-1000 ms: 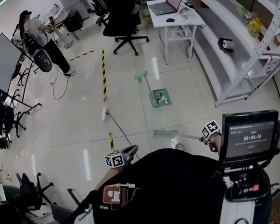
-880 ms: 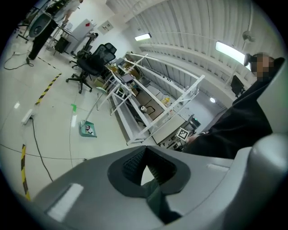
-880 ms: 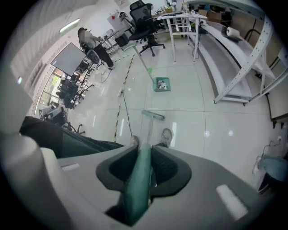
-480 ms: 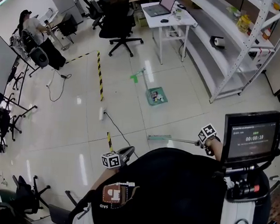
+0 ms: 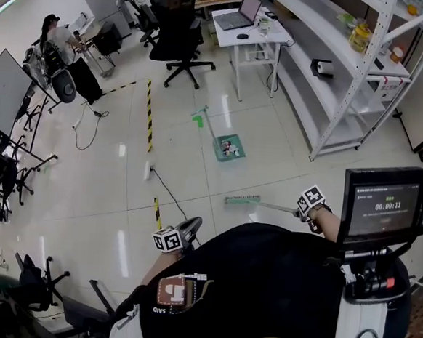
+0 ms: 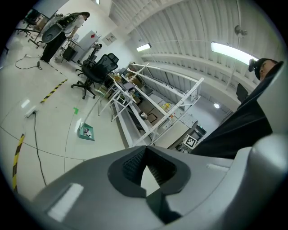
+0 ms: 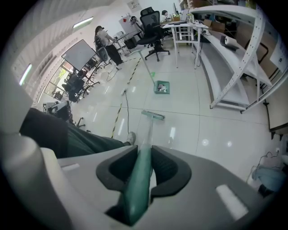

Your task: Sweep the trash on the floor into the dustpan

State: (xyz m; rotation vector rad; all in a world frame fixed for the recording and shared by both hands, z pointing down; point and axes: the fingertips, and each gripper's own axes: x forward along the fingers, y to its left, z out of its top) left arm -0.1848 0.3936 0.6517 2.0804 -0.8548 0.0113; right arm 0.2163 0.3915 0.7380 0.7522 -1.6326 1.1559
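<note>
The right hand-held gripper (image 7: pixel 146 155) clamps the smooth green handle of a broom (image 7: pixel 139 177), whose flat bristle head (image 5: pixel 242 200) reaches out over glossy white floor tiles (image 5: pixel 269 173). The square green dustpan (image 5: pixel 228 148), holding scraps, sits well apart beyond it. The left hand-held gripper (image 6: pixel 144 155) is closed on nothing, its ribbed pads meeting at the tips.

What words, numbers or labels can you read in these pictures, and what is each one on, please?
"00:00:11": on the screen at the person's right side.
The smaller line at the top of that screen: too small to read.
Labels on the goods on the shelf: too small to read.
The laptop display: too small to read.
</note>
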